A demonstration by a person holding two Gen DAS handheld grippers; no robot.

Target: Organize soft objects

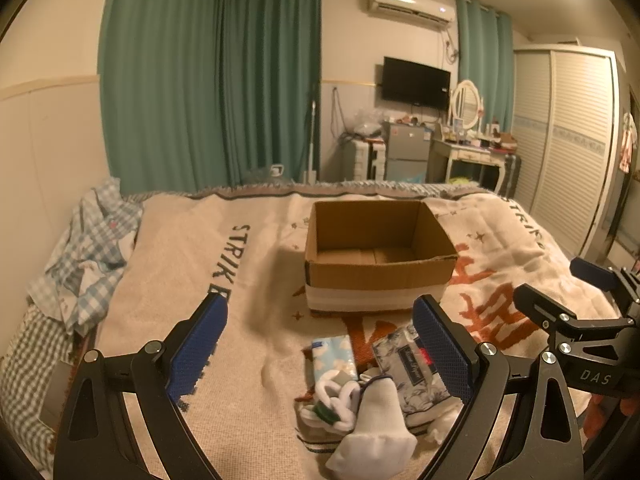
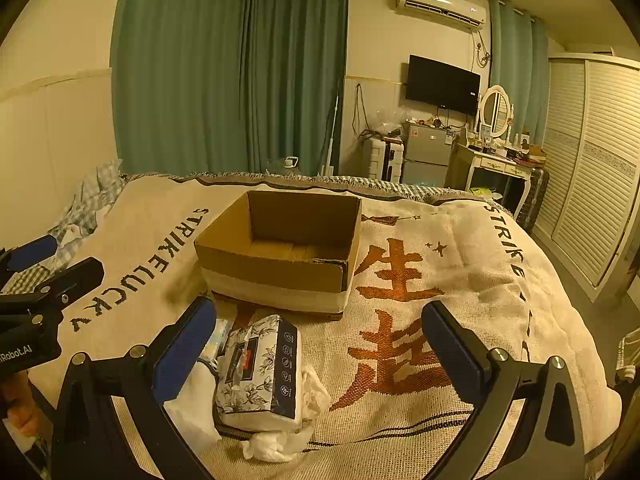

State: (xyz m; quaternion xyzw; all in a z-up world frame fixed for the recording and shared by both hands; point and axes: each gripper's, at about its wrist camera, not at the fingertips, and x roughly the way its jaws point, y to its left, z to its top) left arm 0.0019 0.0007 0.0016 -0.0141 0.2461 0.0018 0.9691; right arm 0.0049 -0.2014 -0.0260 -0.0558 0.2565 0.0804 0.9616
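- I find the left hand-held gripper [image 1: 320, 360] with its jaws spread wide and nothing between them; it hangs above the bed [image 1: 248, 360] over a small heap of soft things.
- The right hand-held gripper [image 2: 320, 344] is likewise spread wide and holds nothing.
- The heap lies on the blanket just in front of the cardboard box [image 1: 376, 256], which stands open-topped and, as far as I can see, bare inside.
- In the heap I note a floral tissue pack [image 2: 260, 372], a light blue tissue pack [image 1: 334, 354], a white sock [image 1: 372, 436], a bundle of rolled socks [image 1: 332, 400] and crumpled white tissue [image 2: 276, 444]. These touch or overlap one another.
- My judgement: nothing is sorted yet; the step in hand is the first pick from the heap.
- Advice: take the floral tissue pack with the right hand-held gripper, as it sits nearest that side. Close across its short sides, low on its body, so the wrapper does not slip.
- Lift straight up before moving over the box, lest the crumpled tissue against it drag along.
- Release low inside the box, against one wall, to leave room.
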